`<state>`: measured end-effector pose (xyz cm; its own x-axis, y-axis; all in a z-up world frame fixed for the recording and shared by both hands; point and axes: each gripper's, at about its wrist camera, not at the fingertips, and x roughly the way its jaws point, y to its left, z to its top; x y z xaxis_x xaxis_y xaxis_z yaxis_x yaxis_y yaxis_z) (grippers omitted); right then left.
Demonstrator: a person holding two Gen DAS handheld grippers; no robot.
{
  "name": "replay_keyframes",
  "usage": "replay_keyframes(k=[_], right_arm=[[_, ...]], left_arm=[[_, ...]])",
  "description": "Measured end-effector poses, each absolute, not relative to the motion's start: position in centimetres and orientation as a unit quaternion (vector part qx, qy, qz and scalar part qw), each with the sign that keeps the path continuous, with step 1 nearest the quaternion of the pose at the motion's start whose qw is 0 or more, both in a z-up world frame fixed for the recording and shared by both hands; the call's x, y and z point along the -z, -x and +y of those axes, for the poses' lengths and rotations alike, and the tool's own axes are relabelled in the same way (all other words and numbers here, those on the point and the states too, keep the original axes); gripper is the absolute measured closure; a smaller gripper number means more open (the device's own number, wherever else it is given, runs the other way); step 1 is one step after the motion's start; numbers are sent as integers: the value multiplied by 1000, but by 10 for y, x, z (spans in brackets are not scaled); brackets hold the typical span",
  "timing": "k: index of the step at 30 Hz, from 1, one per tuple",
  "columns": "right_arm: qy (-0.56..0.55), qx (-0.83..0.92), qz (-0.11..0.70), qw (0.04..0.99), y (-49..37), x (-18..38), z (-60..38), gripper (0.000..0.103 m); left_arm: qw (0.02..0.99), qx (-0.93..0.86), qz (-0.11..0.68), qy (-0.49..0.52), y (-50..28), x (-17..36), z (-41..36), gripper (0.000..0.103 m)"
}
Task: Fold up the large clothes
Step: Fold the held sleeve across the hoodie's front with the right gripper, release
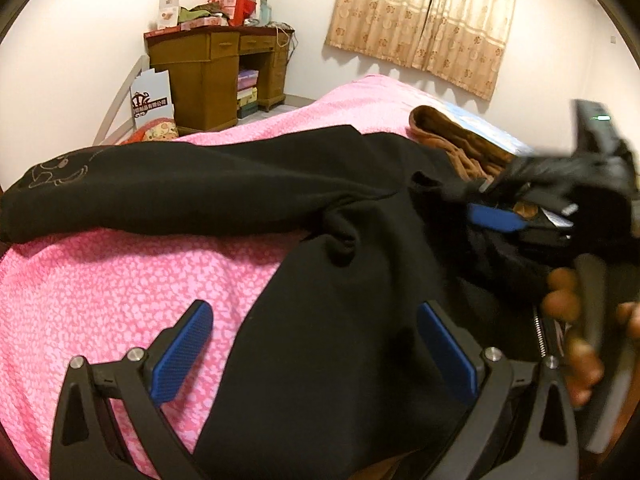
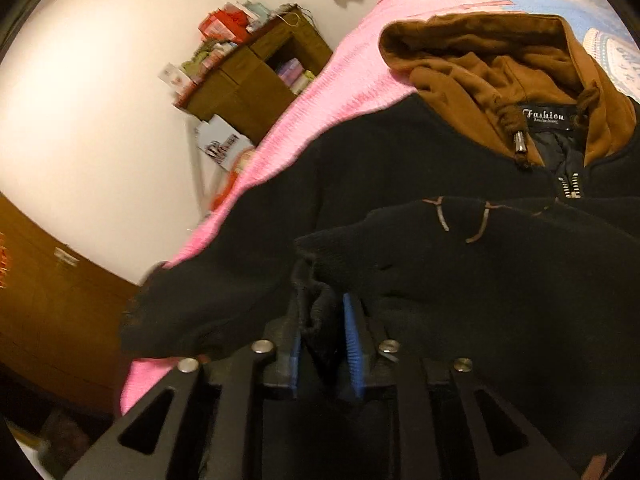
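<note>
while the right claw [image 2: 322,336] pinches a bunched fold of the black jacket [image 2: 460,280] between its blue pads, the left claw [image 1: 316,356] stands spread wide, with jacket cloth lying between its fingers. the jacket sprawls across the pink bedspread [image 1: 100,288], its brown hood [image 2: 480,56] at the far end. beyond the bed, a cluttered wooden desk [image 1: 216,72] stands against the wall, curtains [image 1: 424,16] to its right.
</note>
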<state>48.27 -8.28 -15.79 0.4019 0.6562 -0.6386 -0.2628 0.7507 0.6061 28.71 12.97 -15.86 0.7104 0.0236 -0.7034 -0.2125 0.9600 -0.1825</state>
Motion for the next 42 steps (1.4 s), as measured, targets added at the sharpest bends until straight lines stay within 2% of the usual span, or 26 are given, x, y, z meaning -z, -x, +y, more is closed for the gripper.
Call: replay_keyframes(k=[1,2,5,9,14,19,23,30,31,32,33,35,38,42], right_arm=[[-219,-291,458,811,-478,152,-91,44],[-230,-302,441,814,-472,143,-103,40],[-247,-309,399,827,-450,122,-142,40],[-207,-162,352,898,-410,107,-233,40],[-198,9,375,906,-391,135,-338,41],[-190,4,423,886,-391,169,-357,41],[-145,-14,448,882,-402,183,-339,62],[-82,24,427,900,-383,167,-351,85],[-72,48,425,901,-381,167,-355,91],[-60,75,425,900,-382,167,-359,103],[-45,123,432,892,-383,174,-370,103],[-100,130,445,880,-381,193,-403,103],[-106,98,406,902,-366,177,-406,103],[-130,50,361,922,-362,143,-399,103]], left_arm=[[915,-65,377,126,-287,160,129,0],[915,-65,378,125,-285,161,127,0],[916,-66,379,115,-284,164,122,0],[922,-68,373,81,-280,164,110,0],[927,-72,365,40,-275,164,94,0],[925,-80,371,29,-274,161,85,0],[922,-80,377,33,-274,155,83,0],[934,-65,350,39,-292,125,71,0],[936,-63,344,35,-295,121,67,0],[939,-62,337,29,-298,118,63,0],[942,-65,330,18,-304,113,56,0],[943,-65,325,12,-312,110,48,0],[942,-63,329,2,-331,114,36,0],[923,-84,374,20,-356,134,38,0]])
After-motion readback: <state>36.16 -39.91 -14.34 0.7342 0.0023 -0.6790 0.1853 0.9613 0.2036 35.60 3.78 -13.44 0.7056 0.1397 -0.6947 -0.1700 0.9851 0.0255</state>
